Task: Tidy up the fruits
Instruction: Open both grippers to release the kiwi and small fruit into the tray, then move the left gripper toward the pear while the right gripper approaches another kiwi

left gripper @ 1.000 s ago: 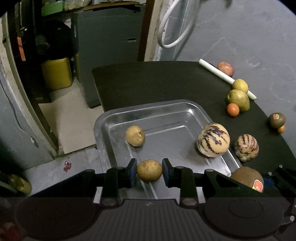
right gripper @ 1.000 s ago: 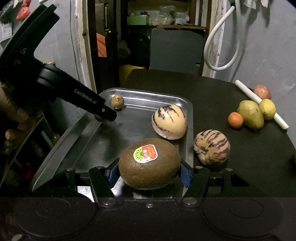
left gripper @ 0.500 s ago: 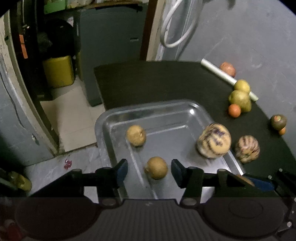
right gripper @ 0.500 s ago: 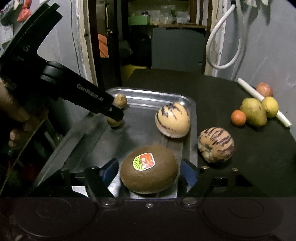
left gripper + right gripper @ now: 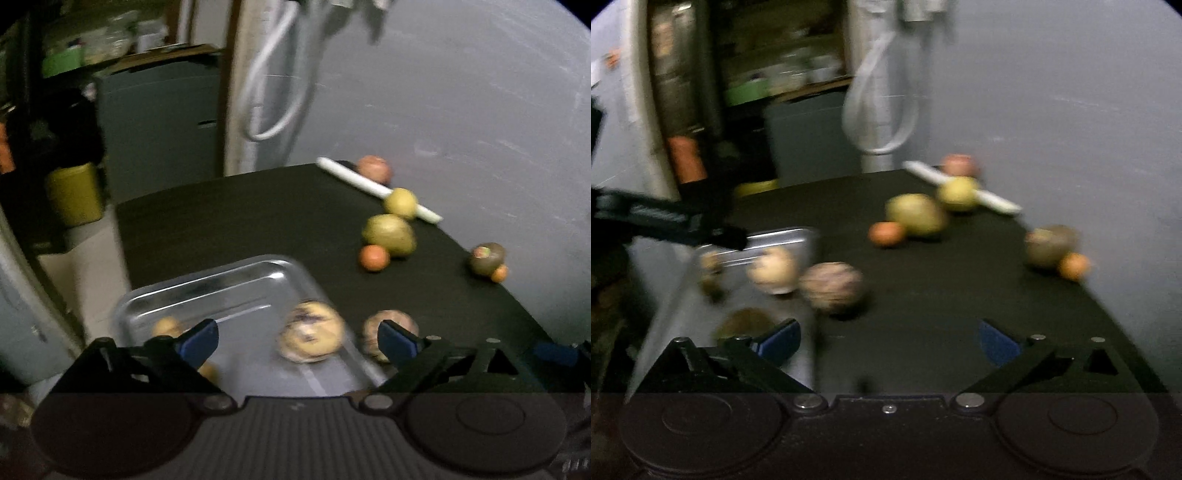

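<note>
Approx. 4 fruits sit in the tray [image 5: 207, 291]; striped melon [image 5: 833, 286] just beside it, pear [image 5: 916, 214], oranges etc. still on counter [image 5: 923, 295]. Both hand-held grippers, left [image 5: 299, 339] & right [image 5: 890, 338], are opening wide w/ nothing between jaws.

Both wrist views face table [image 5: 258, 221] obliquely (shared fruit).

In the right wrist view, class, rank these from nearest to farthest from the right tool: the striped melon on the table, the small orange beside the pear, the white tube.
1. Striped melon, left, beside the tray.
2. Small orange, centre.
3. White tube, far back by the wall.
</note>
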Demonstrator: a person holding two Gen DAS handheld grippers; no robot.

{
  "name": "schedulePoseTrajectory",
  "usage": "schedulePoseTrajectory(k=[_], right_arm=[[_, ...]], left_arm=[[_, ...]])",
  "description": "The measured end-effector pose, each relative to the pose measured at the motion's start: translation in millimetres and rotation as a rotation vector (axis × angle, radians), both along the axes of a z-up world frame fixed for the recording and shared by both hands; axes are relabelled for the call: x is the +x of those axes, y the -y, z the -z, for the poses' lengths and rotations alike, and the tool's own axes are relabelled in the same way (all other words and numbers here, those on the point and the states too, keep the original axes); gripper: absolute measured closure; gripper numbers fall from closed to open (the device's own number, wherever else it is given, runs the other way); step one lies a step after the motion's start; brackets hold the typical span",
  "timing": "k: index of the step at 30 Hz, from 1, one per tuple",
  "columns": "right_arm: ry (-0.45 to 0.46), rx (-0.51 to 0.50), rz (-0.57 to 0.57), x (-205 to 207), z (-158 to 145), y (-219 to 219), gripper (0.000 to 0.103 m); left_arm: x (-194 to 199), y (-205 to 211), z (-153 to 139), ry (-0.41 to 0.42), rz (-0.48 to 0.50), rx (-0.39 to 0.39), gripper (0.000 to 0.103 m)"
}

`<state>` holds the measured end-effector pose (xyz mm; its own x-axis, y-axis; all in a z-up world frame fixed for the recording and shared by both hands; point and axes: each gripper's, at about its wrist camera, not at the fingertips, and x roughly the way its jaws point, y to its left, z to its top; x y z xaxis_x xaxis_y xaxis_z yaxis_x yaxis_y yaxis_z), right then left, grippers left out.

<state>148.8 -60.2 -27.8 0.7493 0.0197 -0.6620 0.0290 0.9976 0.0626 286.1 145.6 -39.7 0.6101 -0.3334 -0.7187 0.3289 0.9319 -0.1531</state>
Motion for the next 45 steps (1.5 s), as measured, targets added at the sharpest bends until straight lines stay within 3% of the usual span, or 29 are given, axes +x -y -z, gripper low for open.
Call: schedulePoseTrajectory(k=[7, 11, 17, 24, 35, 40, 45], right_arm=[[-0.055, 0.017, 0.250, -17, 15, 71, 0.001], [-0.082, 0.013, 0.286, -26, 24, 90, 0.001], [-0.111, 0.017, 0.257, -19, 36, 110, 0.001], [-0.097, -0.018, 0.144, 10, 40, 116, 0.001], [-0.011, -0.199, -0.039, 65, 43, 106, 0.001], [-0.001, -0.271, -0.057, 86, 51, 107, 0.001], [0.008, -0.344, -0.079, 101, 61, 106, 0.003]], left_arm=[[9, 67, 1, 0.017, 0.124, 0.062, 0.005], [13, 97, 3, 0.015, 0.174, 0.090, 0.004], [24, 134, 14, 0.003, 0.229, 0.150, 0.004], [40, 159, 23, 0.018, 0.252, 0.226, 0.001], [77, 181, 30, 0.043, 0.354, 0.356, 0.001], [97, 188, 38, 0.035, 0.349, 0.357, 0.001], [116, 190, 48, -0.009, 0.308, 0.308, 0.001]])
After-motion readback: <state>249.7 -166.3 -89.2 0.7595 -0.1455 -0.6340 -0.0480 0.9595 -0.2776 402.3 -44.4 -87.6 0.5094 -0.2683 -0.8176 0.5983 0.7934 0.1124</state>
